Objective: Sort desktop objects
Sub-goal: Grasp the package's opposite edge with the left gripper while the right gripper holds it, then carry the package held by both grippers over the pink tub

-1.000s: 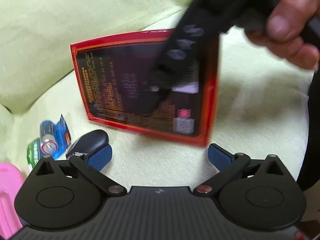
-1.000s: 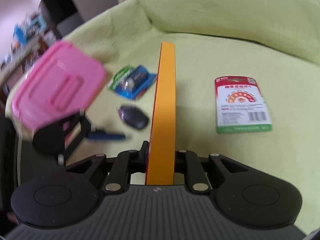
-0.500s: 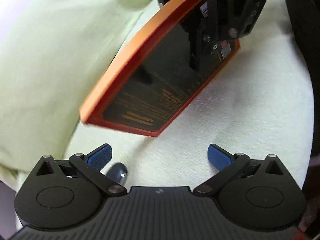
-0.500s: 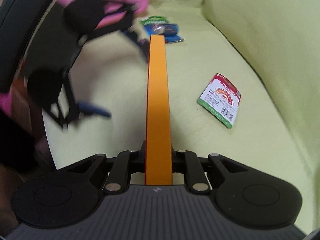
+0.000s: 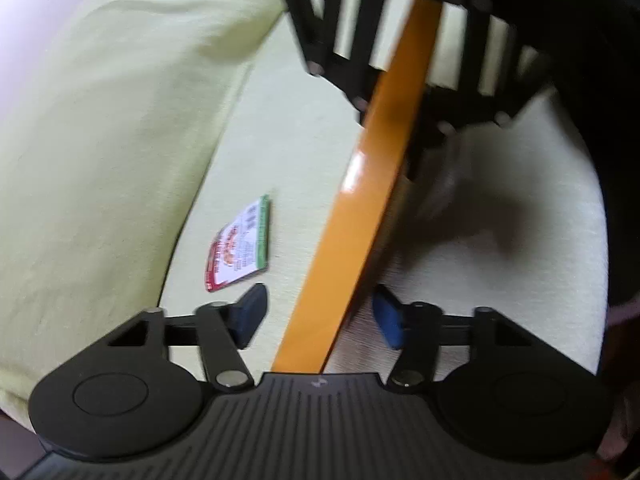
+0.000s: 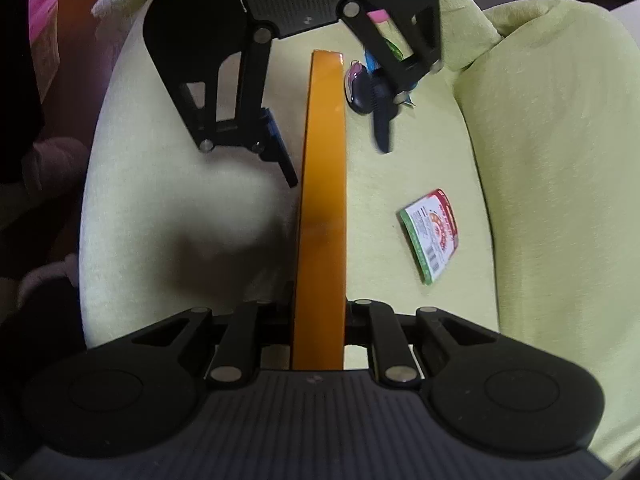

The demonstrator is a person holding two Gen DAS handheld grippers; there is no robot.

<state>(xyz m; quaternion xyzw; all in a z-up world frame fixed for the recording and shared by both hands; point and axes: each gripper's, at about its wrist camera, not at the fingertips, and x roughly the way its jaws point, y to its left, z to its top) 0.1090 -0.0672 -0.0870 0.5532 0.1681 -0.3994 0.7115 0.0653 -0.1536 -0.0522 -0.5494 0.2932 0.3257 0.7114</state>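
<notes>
A flat box with an orange edge (image 6: 322, 200) stands on edge over the yellow-green sofa seat (image 6: 168, 200). My right gripper (image 6: 318, 320) is shut on its near end. My left gripper (image 6: 336, 162) faces it from the far side, open, with one blue pad on each side of the box's far end. In the left wrist view the box (image 5: 360, 208) runs up between the blue pads of the left gripper (image 5: 320, 312), with a small gap on each side. The right gripper (image 5: 400, 120) grips it at the top.
A red, white and green card pack (image 6: 432, 236) (image 5: 240, 252) lies flat by the back cushion (image 6: 560, 140). A dark mouse-like object (image 6: 358, 92) and a blue-green battery pack (image 6: 394, 50) lie farther off. A pink container (image 6: 40, 12) stands at the far left. A hand (image 6: 52, 160) shows at the left.
The left gripper has swung round to face the right gripper, and its open fingers now straddle the box's far end. The right gripper still holds the box.
</notes>
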